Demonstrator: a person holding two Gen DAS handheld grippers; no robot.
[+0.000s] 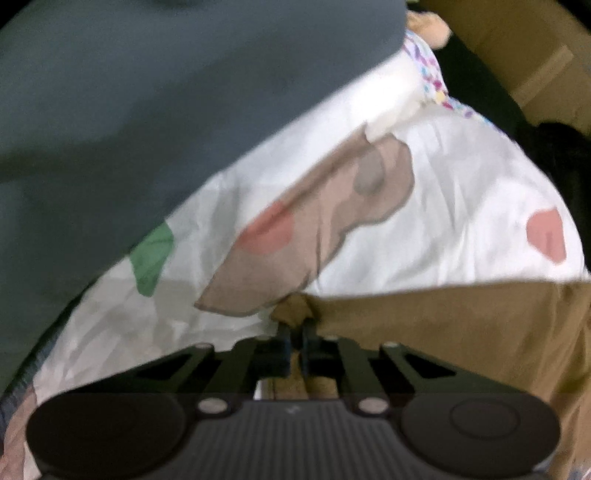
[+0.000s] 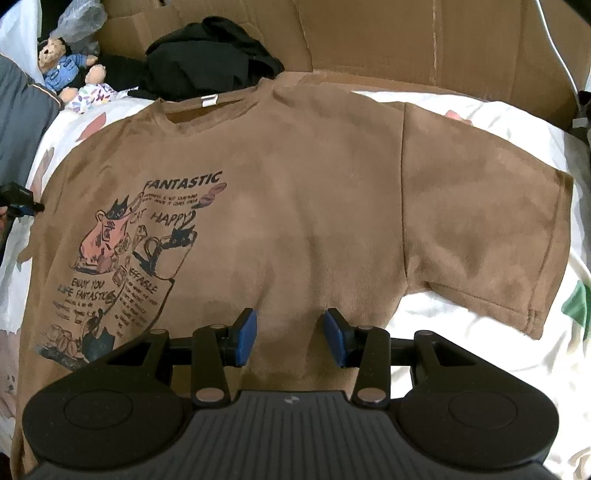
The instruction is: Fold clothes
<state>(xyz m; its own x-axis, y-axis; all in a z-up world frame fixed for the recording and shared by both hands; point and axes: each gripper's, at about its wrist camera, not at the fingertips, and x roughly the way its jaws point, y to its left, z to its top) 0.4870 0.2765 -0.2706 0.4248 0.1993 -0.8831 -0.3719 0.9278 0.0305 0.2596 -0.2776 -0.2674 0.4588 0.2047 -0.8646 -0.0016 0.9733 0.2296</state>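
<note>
Closest in the right wrist view, the right hand-held gripper (image 2: 289,338) hangs over the lower middle of a brown T-shirt (image 2: 295,192), its blue pads (image 2: 246,338) standing apart with bare cloth between them and nothing pinched. The T-shirt lies spread face up on a white printed bedsheet (image 2: 480,332), collar away from the camera, one short sleeve (image 2: 491,236) stretched out flat to the right. A black and pink cat graphic (image 2: 136,251) with the words "FANTASTIC" and "CAT HAPPY" covers the left part of the chest. At the shirt's left edge the tip of the left hand-held gripper (image 2: 22,205) meets the cloth.

In the left wrist view, the left hand-held gripper (image 1: 294,334) is closed tight on a bunched bit of that brown T-shirt (image 1: 461,332), the fabric puckering just past the fingertips and running off to the right. Beyond it the bedsheet (image 1: 443,206) shows pink, tan and green patches, and a grey cloth (image 1: 129,110) fills the upper left; this view is blurred.

Farther off, past the collar, a heap of black clothing (image 2: 210,55) sits on the bed. To its left a teddy bear (image 2: 62,62) in a blue jacket leans beside a crumpled plastic bag (image 2: 79,18). Cardboard panels (image 2: 406,40) stand behind everything.
</note>
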